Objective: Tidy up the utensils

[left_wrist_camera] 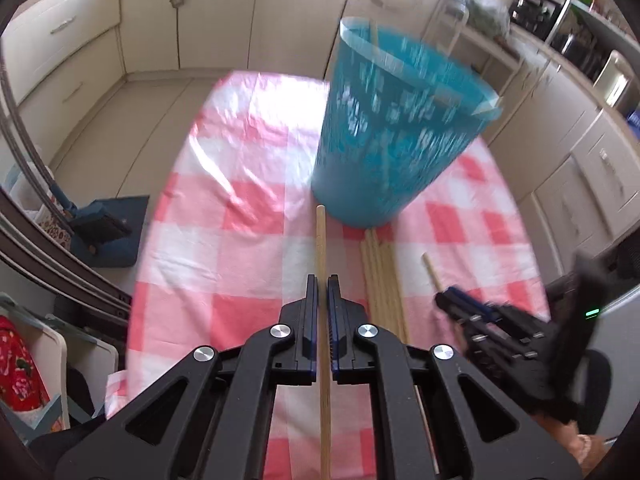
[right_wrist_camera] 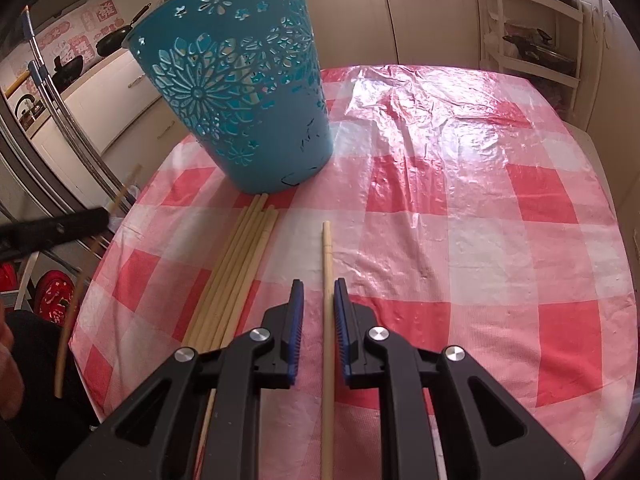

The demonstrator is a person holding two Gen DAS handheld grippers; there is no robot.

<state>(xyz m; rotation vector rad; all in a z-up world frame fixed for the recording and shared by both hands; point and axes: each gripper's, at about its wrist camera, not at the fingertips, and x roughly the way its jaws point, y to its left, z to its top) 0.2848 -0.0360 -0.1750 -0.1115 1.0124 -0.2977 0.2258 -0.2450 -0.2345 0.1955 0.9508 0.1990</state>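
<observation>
A blue cut-out basket (left_wrist_camera: 392, 132) stands on the red-and-white checked tablecloth (left_wrist_camera: 240, 240); one chopstick (left_wrist_camera: 374, 40) leans inside it. My left gripper (left_wrist_camera: 322, 284) is shut on a wooden chopstick (left_wrist_camera: 321, 240), held above the table and pointing at the basket's foot. Several loose chopsticks (right_wrist_camera: 236, 268) lie in a bundle in front of the basket (right_wrist_camera: 240, 92). Right of the bundle, my right gripper (right_wrist_camera: 319, 292) stands slightly open around a single chopstick (right_wrist_camera: 327, 248), with a gap on the left pad's side. The left gripper (right_wrist_camera: 100, 216) shows blurred at the left edge.
Cream cabinets ring the table. A blue dustpan (left_wrist_camera: 108, 232) lies on the floor at left, and a white shelf rack (right_wrist_camera: 532, 40) stands behind the table. The plastic-covered cloth (right_wrist_camera: 460, 200) stretches away to the right of the basket.
</observation>
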